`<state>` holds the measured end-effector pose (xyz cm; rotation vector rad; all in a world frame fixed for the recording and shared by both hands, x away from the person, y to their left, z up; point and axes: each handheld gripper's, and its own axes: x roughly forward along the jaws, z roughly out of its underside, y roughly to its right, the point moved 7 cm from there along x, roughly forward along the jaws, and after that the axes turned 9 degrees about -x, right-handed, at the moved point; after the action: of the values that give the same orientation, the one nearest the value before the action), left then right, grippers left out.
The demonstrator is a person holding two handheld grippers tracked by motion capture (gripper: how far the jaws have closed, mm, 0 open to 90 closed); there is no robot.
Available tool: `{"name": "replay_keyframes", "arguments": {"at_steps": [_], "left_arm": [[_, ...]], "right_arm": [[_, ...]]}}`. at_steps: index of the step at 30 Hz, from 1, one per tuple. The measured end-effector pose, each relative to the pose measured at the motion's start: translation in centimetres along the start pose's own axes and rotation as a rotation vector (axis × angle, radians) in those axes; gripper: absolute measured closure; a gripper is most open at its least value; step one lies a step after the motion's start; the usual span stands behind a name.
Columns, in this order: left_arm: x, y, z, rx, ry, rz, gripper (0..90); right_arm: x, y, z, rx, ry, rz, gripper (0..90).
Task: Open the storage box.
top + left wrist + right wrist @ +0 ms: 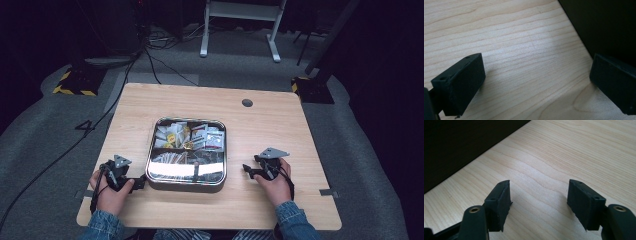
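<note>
Wooden table (280, 125), centre frame; square metal tin (186, 181) of packets mid-frame. Left gripper (137, 183), lower left, jaws apart, tips just beside tin's near-left corner, nearer. Right gripper (247, 170), lower right, jaws apart, empty, pointing toward tin.

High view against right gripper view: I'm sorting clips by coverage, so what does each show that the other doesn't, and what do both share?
High view alone: the metal tin of small packets, both hands, the left gripper beside the tin, and the grey floor around the table.

Right gripper view alone: a close look at the right gripper's black fingers, standing apart with nothing between them.

Both: the right gripper and the light wooden table.
</note>
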<state>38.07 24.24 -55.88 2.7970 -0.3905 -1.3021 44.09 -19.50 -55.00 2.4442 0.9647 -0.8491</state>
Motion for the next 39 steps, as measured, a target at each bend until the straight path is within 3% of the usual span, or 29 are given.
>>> {"name": "replay_keyframes", "arguments": {"at_steps": [13, 19, 25, 32, 33, 39], "left_arm": [[0.0, 0.0, 0.0, 0.007, 0.0, 0.005, 0.4], [0.1, -0.1, -0.2, 0.023, -0.002, 0.018, 0.4], [0.2, -0.3, -0.3, 0.051, -0.008, 0.044, 0.4], [0.3, -0.4, -0.4, 0.057, -0.008, 0.047, 0.4], [0.3, -0.4, -0.4, 0.06, -0.012, 0.049, 0.4], [0.4, -0.4, -0.5, 0.059, -0.008, 0.044, 0.4]], "right_arm": [[-0.4, -0.3, -0.5, -0.01, -0.025, -0.005, 33.9], [-1.4, -0.5, -3.4, -0.025, 0.014, -0.027, 34.6], [-2.2, -1.1, -6.1, -0.02, 0.053, -0.099, 34.6], [-2.9, -2.6, -8.7, -0.055, 0.091, -0.139, 35.0], [-3.0, -3.4, -9.9, -0.083, 0.11, -0.158, 34.6], [-2.8, -5.3, -12.1, -0.114, 0.128, -0.205, 34.7]]}}
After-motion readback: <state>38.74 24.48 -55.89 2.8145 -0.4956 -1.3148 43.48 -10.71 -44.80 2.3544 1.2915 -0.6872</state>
